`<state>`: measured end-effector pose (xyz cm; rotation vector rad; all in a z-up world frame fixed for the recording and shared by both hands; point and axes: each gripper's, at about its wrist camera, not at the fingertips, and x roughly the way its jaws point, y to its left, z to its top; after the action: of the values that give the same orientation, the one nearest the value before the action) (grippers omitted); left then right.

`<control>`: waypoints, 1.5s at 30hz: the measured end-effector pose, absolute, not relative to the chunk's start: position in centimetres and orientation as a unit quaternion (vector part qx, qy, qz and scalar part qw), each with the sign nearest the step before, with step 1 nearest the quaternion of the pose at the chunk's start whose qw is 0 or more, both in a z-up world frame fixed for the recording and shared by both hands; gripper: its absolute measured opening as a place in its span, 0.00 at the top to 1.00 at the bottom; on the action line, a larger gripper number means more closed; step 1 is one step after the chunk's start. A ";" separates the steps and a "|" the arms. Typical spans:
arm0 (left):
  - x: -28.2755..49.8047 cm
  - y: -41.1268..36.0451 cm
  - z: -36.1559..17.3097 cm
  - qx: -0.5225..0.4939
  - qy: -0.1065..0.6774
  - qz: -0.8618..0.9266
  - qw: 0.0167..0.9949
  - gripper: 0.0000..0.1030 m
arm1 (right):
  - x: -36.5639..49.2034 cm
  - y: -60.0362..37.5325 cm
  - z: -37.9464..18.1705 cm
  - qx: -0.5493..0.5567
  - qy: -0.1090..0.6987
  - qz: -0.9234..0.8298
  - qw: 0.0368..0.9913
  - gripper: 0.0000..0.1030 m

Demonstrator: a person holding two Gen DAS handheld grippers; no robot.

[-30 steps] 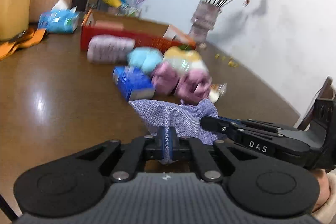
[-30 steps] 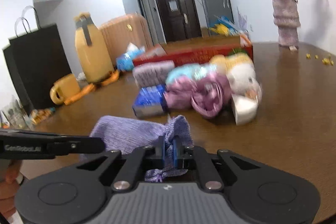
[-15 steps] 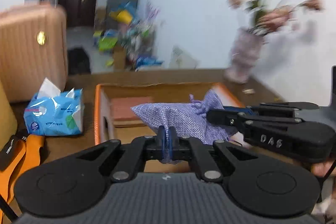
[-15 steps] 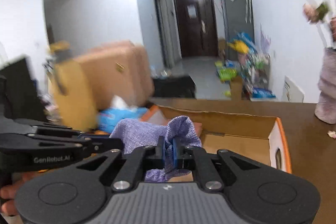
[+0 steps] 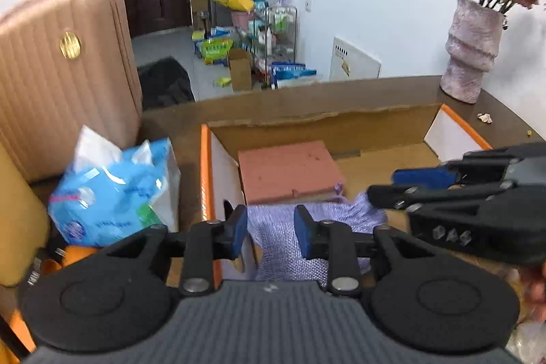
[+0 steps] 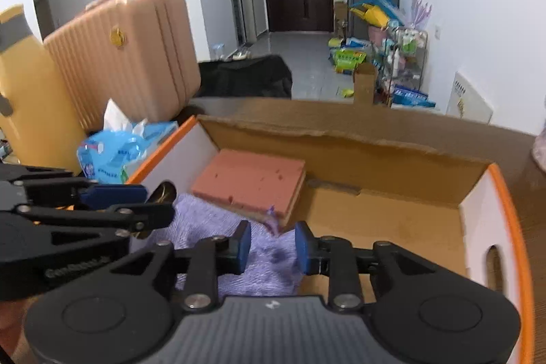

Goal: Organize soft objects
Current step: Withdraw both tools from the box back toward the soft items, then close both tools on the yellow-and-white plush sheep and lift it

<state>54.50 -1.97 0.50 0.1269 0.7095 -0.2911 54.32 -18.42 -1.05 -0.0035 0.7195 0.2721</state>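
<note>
Purple cloth pouch (image 5: 283, 236) being left lying in the cardboard box (image 6: 477, 214).
Left tongs (image 5: 270, 229) and right tongs (image 6: 273, 246) are being held spread at lower centre, nothing pinched.

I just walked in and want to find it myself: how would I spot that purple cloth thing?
Find the orange-edged cardboard box on the brown table. Inside, at its near left corner, the purple woven pouch lies partly against a pink foam block. It is the only floppy fabric item in the box; the block is flat and rectangular.

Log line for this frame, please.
left gripper: open | right gripper: open | purple pouch: in cardboard box, beside pink foam block
</note>
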 end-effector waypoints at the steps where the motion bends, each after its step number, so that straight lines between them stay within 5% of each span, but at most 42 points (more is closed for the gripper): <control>1: 53.9 -1.7 1.5 0.065 0.339 -0.142 0.928 0.70 | 53.5 -19.1 -0.1 -0.005 0.344 0.130 0.930 0.72; 9: 46.1 0.6 9.7 0.067 0.266 -0.103 0.956 0.55 | 43.9 -26.4 8.1 -0.022 0.274 0.081 0.958 0.46; 21: 32.0 2.2 14.4 0.046 0.205 -0.080 0.974 0.40 | 28.0 -31.1 12.8 0.007 0.206 0.069 0.976 0.37; 31: 19.1 3.5 8.5 0.039 0.158 -0.094 0.982 0.24 | 16.5 -29.2 6.7 0.026 0.160 0.093 0.982 0.27; 45: 11.8 3.9 0.0 -0.015 0.219 -0.117 0.969 0.21 | 7.2 -25.5 -3.0 0.023 0.171 0.068 0.983 0.26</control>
<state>11.78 3.92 -0.01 -0.0311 0.4433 -0.2357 7.20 -25.49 -3.01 0.0458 0.3447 0.1378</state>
